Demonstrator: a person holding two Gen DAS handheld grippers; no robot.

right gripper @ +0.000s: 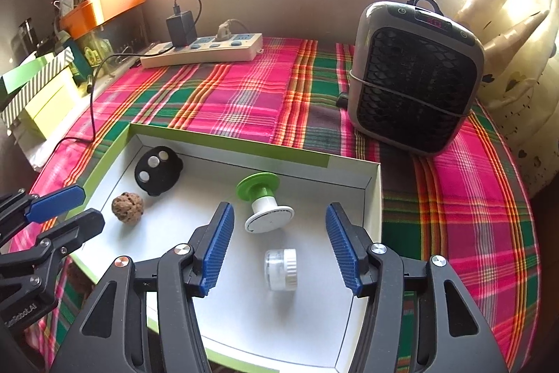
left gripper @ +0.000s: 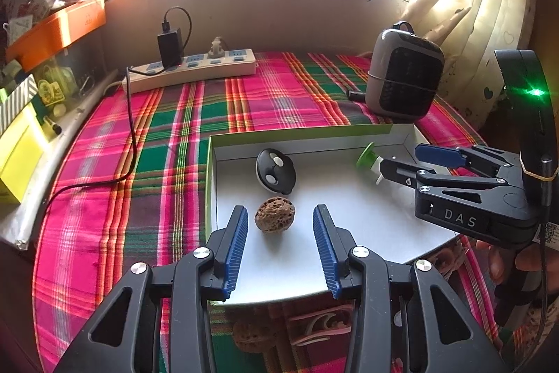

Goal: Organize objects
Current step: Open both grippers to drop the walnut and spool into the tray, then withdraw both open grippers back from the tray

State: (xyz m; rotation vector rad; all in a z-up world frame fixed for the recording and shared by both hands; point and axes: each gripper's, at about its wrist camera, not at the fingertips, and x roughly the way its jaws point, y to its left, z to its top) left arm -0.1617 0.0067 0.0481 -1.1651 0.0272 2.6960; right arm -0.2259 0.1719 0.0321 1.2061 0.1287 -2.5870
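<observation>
- Inside, the shallow white box [right gripper: 374, 198] with green outer walls lies on the table's plaid cloth [right gripper: 244, 97] and holds four small things.
- Left claw [left gripper: 280, 235] is spread wide and empty, hovering over the box's near left part; the walnut [left gripper: 274, 215] lies on the box floor between its blue pads, touching neither.
- At 12 o'clock from the walnut lies the black key fob [left gripper: 276, 173], near but apart.
- Right claw [right gripper: 279, 249] is also wide and empty; the small clear jar with white cap [right gripper: 281, 269] lies on its side between its fingers.
- At 12 o'clock from the jar, the green-and-white spool [right gripper: 263, 201] lies tipped over.
- Beyond the box: a grey heater [right gripper: 415, 76] at 1 o'clock, a power strip [right gripper: 206, 49] at 11.
</observation>
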